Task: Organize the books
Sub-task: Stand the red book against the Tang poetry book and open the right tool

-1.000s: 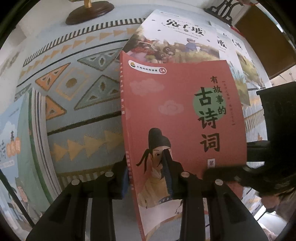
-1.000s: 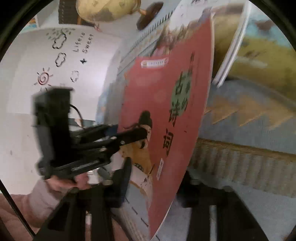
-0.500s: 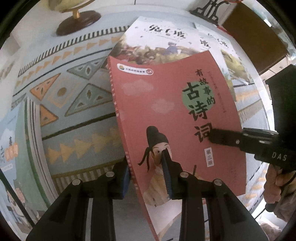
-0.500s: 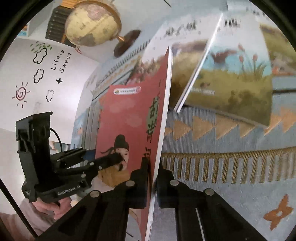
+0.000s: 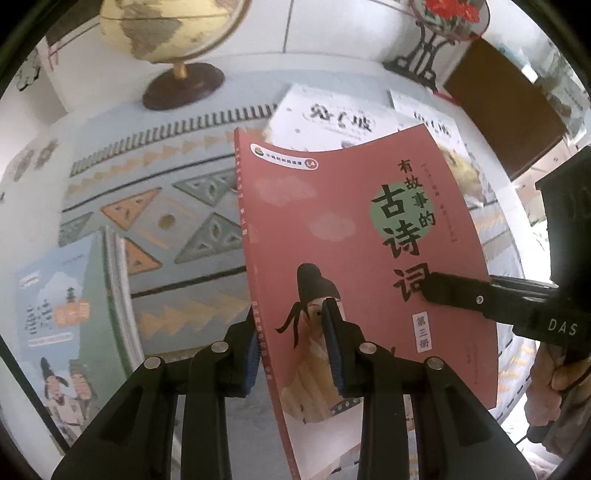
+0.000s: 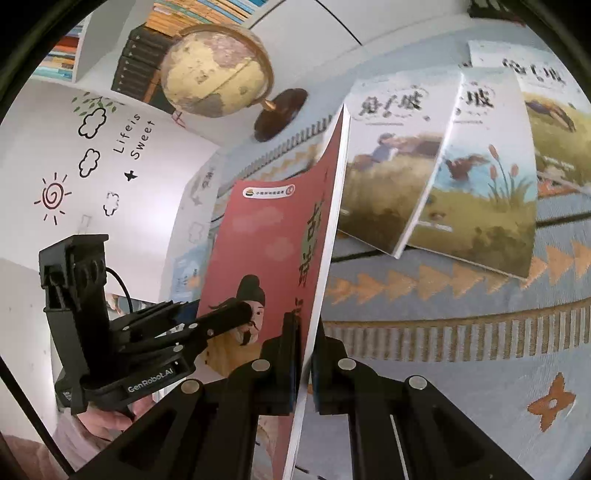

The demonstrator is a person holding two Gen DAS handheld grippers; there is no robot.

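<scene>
left wrist: left gripper (image 5: 293, 347) clamps the spine edge of red book (image 5: 354, 258) at centre frame, full cover readable, stacked books (image 5: 70, 306) lower left | right wrist: right gripper (image 6: 304, 354) pinches its page edge, cover seen edge-on, title cut off, bookshelf (image 6: 155, 48) upper left blurred

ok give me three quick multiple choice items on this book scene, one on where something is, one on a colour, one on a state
1. Where does the globe stand?
A. at the far edge of the patterned cloth
B. on the red book
C. in a person's hand

2. What colour is the cover of the held book?
A. green
B. red
C. yellow

3. How is the red book held?
A. by the left tool only
B. it lies flat, untouched
C. by both tools, left tool and right tool

Answers: 1 A, its dark base sits beyond the cloth's striped border. 2 B, the cover is red. 3 C, each tool's fingers pinch an edge.
</scene>
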